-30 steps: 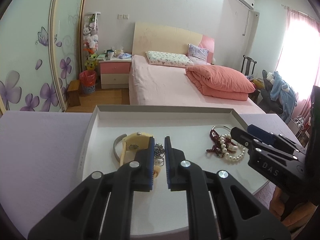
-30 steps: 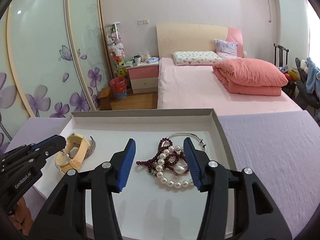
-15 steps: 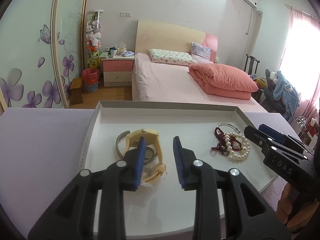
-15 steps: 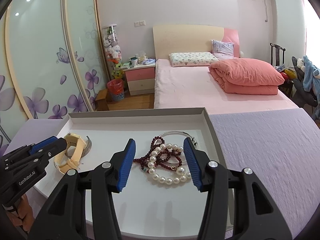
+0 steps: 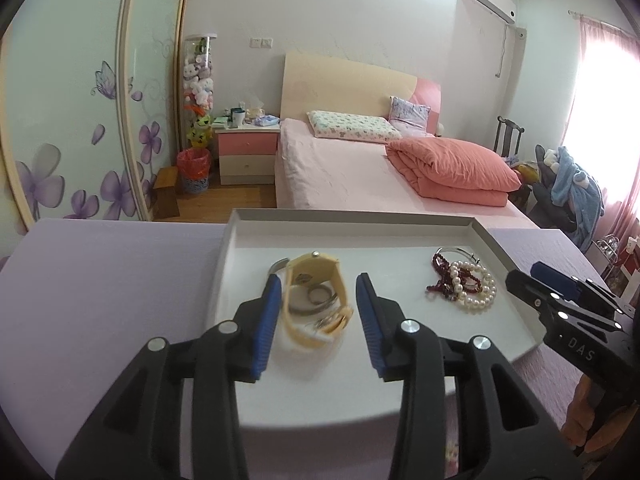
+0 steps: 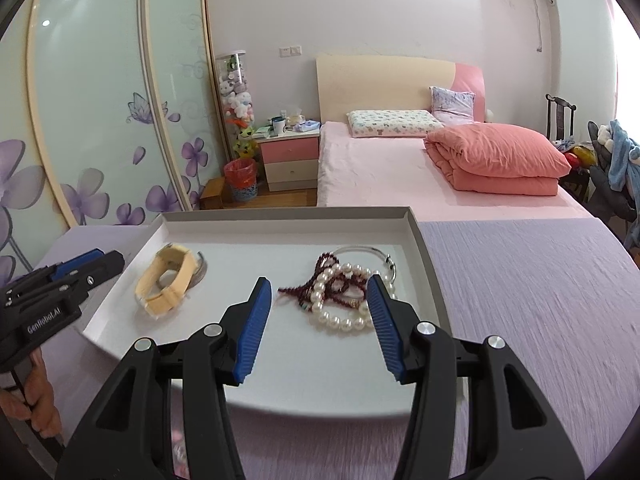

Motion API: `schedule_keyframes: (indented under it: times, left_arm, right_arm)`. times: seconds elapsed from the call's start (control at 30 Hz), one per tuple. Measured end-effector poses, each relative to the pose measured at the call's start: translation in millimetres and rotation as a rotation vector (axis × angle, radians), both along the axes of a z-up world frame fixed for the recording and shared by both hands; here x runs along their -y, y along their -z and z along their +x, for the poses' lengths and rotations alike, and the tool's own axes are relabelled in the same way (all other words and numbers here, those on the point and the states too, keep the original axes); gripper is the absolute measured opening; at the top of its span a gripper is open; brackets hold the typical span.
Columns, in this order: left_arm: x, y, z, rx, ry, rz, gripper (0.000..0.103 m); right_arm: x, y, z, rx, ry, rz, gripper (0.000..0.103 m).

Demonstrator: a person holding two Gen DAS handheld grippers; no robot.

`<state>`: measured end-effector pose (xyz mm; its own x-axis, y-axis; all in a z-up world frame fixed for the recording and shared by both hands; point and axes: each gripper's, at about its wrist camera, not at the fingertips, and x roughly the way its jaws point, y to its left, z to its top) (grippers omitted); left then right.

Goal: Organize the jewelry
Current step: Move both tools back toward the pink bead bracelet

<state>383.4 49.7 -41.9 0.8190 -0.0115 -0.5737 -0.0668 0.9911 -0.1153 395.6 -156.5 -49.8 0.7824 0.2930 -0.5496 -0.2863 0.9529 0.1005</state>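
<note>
A shallow white tray (image 5: 348, 229) (image 6: 280, 216) lies on a lilac-covered table. A yellow watch (image 5: 316, 280) (image 6: 170, 280) with silver rings (image 5: 320, 294) and a silver bangle under it lies on the tray's left. A pearl bracelet (image 5: 476, 292) (image 6: 340, 316), dark red beads (image 5: 440, 268) (image 6: 320, 276) and a silver bangle (image 6: 368, 252) lie tangled on the right. My left gripper (image 5: 318, 314) (image 6: 86, 270) is open, its fingers on either side of the watch. My right gripper (image 6: 320, 312) (image 5: 532, 280) is open over the pearl pile.
The lilac tablecloth (image 6: 520, 300) spreads on both sides of the tray. Behind the table stand a pink bed (image 5: 352, 176), a pink nightstand (image 5: 246, 154), a red bin (image 5: 194, 164) and a sliding wardrobe with purple flowers (image 5: 80, 128).
My left gripper has opened from nearly shut and pulled back, leaving the rings beside the watch. My right gripper has stayed open over the pearls.
</note>
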Motion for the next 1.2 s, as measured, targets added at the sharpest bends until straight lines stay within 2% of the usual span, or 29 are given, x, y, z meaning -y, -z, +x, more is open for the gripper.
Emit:
schedule_keyframes:
  times: [0.2, 0.53, 0.9, 1.2]
  left_arm:
    - [-7, -7, -34, 0.017, -0.018, 0.021, 0.046]
    - [-11, -12, -84, 0.063, -0.021, 0.044, 0.053]
    - [-13, -4, -93, 0.048, -0.022, 0.032, 0.054]
    - [-13, 3, -92, 0.041, -0.026, 0.024, 0.054]
  right_arm:
    - [3, 7, -27, -0.033, -0.030, -0.003, 0.049]
    - [-9, 30, -62, -0.138, -0.142, -0.043, 0.038]
    - [-31, 41, -76, -0.189, -0.227, -0.091, 0.032]
    - [-36, 45, -69, -0.239, -0.214, -0.101, 0.024]
